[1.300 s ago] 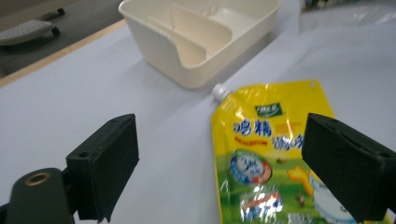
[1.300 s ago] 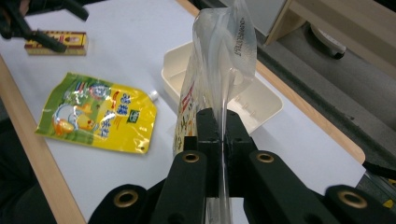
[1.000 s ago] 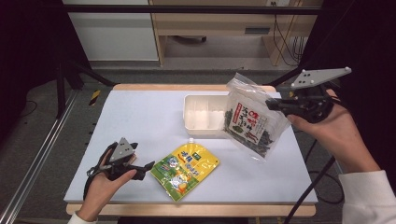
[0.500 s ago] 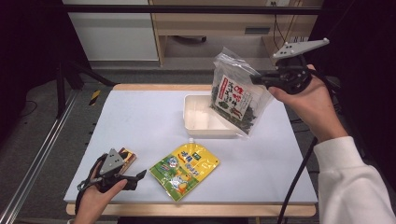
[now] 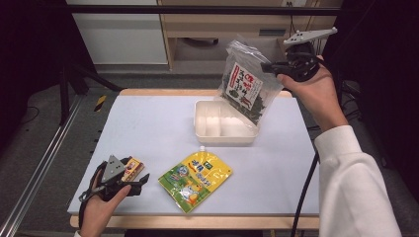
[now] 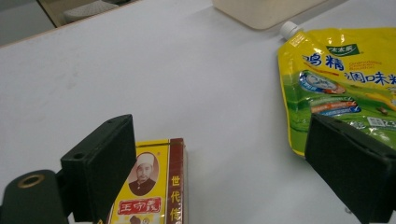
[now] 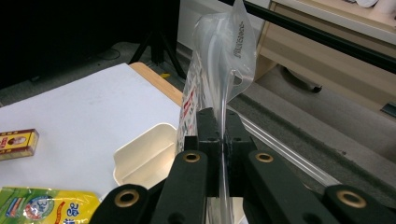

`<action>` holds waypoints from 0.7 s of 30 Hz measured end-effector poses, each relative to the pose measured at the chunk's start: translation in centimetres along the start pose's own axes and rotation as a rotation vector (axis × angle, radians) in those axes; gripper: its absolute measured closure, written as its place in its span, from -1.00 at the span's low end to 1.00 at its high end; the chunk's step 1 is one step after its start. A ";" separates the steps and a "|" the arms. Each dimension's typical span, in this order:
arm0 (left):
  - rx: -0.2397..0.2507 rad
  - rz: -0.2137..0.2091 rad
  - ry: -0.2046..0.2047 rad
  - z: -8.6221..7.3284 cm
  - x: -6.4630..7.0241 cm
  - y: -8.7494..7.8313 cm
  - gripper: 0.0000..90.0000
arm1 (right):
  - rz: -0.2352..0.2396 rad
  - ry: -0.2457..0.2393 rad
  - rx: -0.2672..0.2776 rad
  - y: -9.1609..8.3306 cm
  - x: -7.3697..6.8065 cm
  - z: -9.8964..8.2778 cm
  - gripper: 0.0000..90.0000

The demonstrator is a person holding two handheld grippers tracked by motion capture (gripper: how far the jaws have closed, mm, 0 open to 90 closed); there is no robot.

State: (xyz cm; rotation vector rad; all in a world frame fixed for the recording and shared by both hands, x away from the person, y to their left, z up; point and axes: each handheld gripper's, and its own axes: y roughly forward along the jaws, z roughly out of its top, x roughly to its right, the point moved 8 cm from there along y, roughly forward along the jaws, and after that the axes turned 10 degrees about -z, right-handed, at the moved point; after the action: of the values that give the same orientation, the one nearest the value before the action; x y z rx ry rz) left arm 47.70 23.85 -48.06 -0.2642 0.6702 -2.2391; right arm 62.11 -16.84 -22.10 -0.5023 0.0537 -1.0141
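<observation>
My right gripper (image 5: 269, 66) is shut on the clear top edge of a see-through bag of dark dried food (image 5: 244, 89) with a red-and-white label. The bag hangs tilted in the air above the far right part of a cream two-compartment tray (image 5: 225, 123). In the right gripper view the jaws (image 7: 223, 121) pinch the bag's plastic (image 7: 224, 56). My left gripper (image 5: 140, 181) stands open near the table's front left, beside a small yellow-and-red box (image 5: 132, 169). In the left gripper view the box (image 6: 149, 196) lies by the left jaw of the left gripper (image 6: 224, 186).
A yellow spouted seasoning pouch (image 5: 195, 177) lies flat at the front middle of the white table (image 5: 148, 128); it also lies by the right jaw as the pouch (image 6: 345, 88). Behind the table are dark stands and a wooden bench.
The right gripper has carried the bag up and to the left, from beside the tray to above it. The left gripper drew back a little, uncovering the small box.
</observation>
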 end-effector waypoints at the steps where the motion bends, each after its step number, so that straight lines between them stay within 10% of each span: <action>1: 0.000 0.000 0.000 0.0 0.0 0.0 -0.81 | -0.001 0.006 0.002 0.2 0.1 -0.1 0.97; 21: 0.009 0.013 -0.010 -0.1 -0.5 -0.5 -0.80 | -0.020 0.066 -0.009 2.8 1.5 -2.2 0.97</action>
State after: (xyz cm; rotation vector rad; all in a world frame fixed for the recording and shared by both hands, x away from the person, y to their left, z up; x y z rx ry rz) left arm 47.68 24.51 -47.91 -0.2650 0.6544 -2.2264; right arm 64.58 -17.72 -25.01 -0.4787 0.1121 -1.0502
